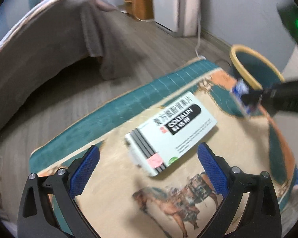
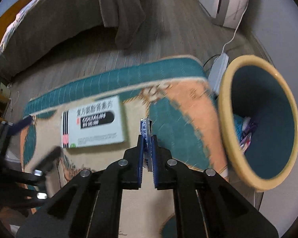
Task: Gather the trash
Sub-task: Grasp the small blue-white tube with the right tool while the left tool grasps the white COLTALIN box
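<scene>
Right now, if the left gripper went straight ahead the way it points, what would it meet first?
Most likely the white medicine box lying on the patterned rug. The left gripper is open, with the box's near end just ahead between its fingers. Depth is unclear through the fisheye, so it might touch the rug beside it first.

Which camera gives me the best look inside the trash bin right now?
The right wrist view. The trash bin opens toward that camera, so its teal inside and some wrappers at the bottom show. In the left wrist view the bin sits far off, partly hidden by the right gripper and its blue packet.
</scene>
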Demonstrator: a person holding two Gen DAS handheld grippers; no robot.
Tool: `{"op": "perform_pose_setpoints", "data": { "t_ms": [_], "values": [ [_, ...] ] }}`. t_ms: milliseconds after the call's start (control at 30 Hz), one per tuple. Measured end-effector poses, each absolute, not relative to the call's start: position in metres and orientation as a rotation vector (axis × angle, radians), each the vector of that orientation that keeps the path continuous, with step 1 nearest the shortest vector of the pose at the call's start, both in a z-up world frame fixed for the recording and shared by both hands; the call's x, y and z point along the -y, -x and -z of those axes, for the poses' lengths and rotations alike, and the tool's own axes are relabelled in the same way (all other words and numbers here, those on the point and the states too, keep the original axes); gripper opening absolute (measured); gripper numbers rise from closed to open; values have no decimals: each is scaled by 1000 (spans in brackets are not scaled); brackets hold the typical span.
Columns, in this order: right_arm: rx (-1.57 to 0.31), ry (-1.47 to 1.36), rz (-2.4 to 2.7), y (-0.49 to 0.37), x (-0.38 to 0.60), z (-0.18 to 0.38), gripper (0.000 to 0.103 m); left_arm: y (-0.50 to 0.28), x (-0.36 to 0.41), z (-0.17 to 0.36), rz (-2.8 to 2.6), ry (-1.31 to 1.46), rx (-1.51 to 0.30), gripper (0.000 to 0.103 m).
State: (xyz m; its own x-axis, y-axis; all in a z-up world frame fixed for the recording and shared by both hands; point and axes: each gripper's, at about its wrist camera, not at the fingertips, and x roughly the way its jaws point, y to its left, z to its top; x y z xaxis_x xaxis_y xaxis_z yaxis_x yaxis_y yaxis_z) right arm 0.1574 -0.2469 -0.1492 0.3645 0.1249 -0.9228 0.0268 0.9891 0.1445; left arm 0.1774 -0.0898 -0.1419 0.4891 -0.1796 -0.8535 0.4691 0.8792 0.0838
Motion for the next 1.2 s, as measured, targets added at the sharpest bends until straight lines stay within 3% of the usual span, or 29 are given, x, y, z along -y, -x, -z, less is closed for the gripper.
{"op": "perform_pose_setpoints", "data": {
  "t_ms": [267,967,1200],
  "values": [
    [-1195,-194,-69,-169,272,149,7,-190,122,174,446,-471,-1007,98],
    [-1219,-173,-98,-189,265,162,7,-217,143,188,544,-443,-1023,97],
    [-1207,-175,-100,-185,267,158,7,-212,137,184,541,-443,-1030,87]
  ]
}}
